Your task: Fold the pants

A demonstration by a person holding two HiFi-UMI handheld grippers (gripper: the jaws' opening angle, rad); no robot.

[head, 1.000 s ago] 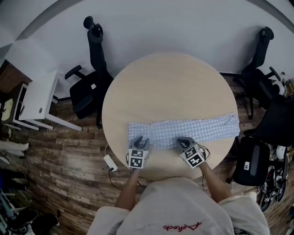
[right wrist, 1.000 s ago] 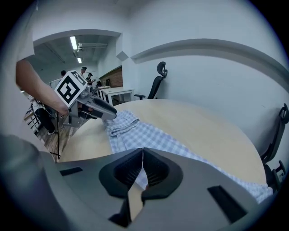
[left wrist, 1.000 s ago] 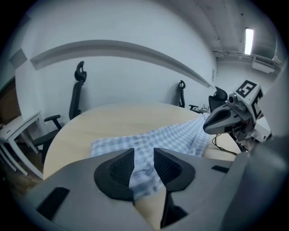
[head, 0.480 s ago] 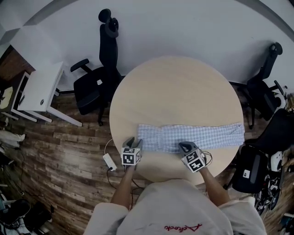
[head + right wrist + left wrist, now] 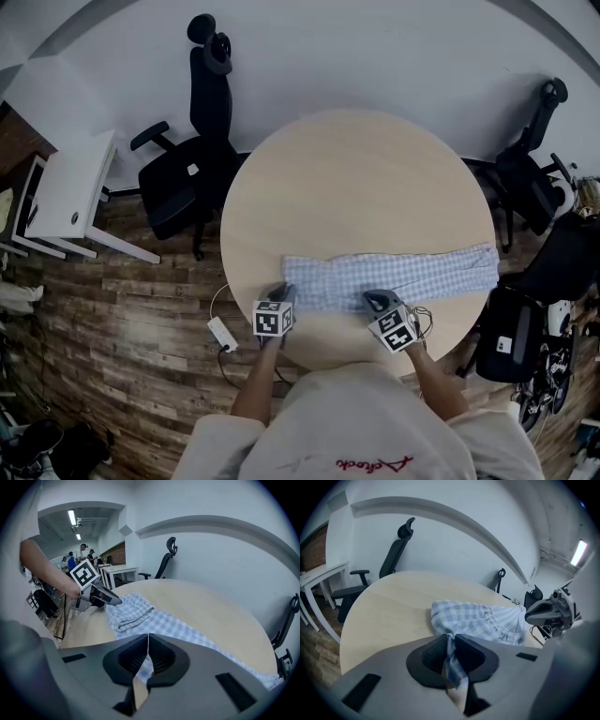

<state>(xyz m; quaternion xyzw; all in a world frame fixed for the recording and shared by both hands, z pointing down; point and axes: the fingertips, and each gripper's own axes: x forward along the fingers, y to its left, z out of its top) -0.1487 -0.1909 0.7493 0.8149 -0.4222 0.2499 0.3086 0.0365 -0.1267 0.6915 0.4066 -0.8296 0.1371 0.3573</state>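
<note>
pants [image 5: 412, 274] at tbl [image 5: 356, 178] edge, far half open

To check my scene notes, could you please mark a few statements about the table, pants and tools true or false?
The pants lie stretched across the table near the person. True.
The left tool is open and empty. False: its jaws have just been closing and pinch the pants' left end.
The table is square. False: it is round.
A black office chair stands left of the table. True.
The pants are plain black. False: they are light blue checked.
</note>
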